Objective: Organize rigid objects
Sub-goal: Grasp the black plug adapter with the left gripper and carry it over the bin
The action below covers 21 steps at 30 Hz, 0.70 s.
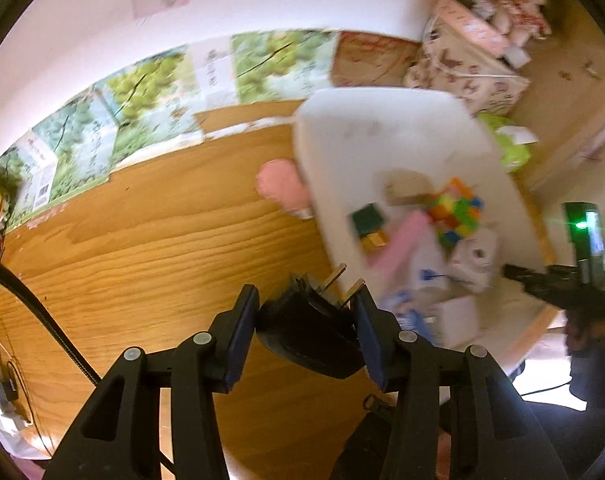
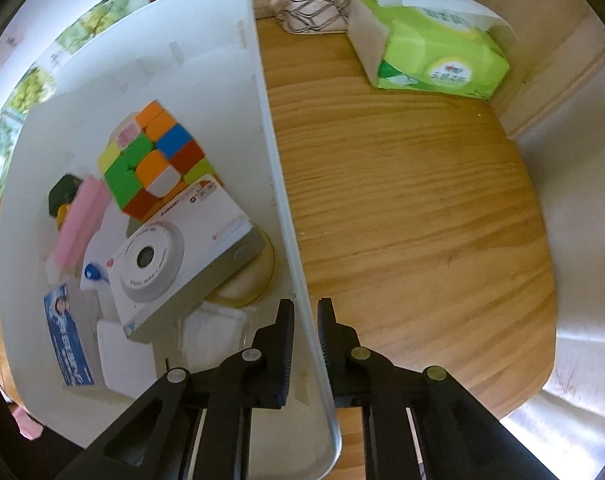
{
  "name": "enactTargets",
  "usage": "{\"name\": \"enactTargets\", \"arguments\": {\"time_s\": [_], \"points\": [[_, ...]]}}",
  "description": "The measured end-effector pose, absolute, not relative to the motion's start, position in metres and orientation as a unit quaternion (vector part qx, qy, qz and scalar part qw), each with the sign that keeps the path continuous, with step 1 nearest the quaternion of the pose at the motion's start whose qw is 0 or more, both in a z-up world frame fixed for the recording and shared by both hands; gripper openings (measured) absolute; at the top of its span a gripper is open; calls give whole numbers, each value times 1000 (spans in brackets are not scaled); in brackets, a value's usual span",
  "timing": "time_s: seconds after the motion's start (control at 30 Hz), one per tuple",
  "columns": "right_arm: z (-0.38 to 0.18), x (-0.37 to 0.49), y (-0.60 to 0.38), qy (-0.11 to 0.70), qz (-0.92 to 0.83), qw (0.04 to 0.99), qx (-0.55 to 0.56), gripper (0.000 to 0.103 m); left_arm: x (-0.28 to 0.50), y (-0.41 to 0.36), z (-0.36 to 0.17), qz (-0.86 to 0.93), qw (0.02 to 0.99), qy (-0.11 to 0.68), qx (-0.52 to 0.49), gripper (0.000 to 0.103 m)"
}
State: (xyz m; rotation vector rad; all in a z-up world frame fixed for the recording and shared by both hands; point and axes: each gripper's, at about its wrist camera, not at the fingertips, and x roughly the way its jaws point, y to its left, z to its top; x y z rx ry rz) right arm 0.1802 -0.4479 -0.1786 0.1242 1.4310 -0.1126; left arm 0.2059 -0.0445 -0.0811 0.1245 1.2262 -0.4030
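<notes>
From the left wrist camera, the left tongs (image 1: 304,312) pinch a black plug adapter (image 1: 308,330) by its body, its two metal prongs pointing away toward the white bin (image 1: 382,128), which sits to the right on the wooden worktop (image 1: 162,248); the picture is blurred, and the right-hand tool shows dark at the far right edge. The adapter hangs over bare wood, not yet above the bin, so the carry is best kept steady and high enough to clear the near wall before release. From the right wrist camera, the right tongs (image 2: 305,328) are pressed together on the bin's thin wall, one finger inside and one outside, bracing it. Inside lie a puzzle cube (image 2: 154,160), a white toy camera (image 2: 182,256), a pink bar (image 2: 80,220) and a blue card (image 2: 68,340); a green tissue pack (image 2: 434,44) rests outside, far right. The likeliest open landing spot is the far, bare part of the bin floor.
</notes>
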Motion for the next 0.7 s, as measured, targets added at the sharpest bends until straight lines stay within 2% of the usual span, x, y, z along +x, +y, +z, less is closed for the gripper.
{"name": "enactTargets", "arguments": {"time_s": [0.27,0.7], "points": [[-181,169,-442,660,-1,751,39,9,179,-101,-57,-236,802,546,56,51],[-190,156,-425,666,54,744,-31,9,168,-166,-61,-285,795,534,39,51]]}}
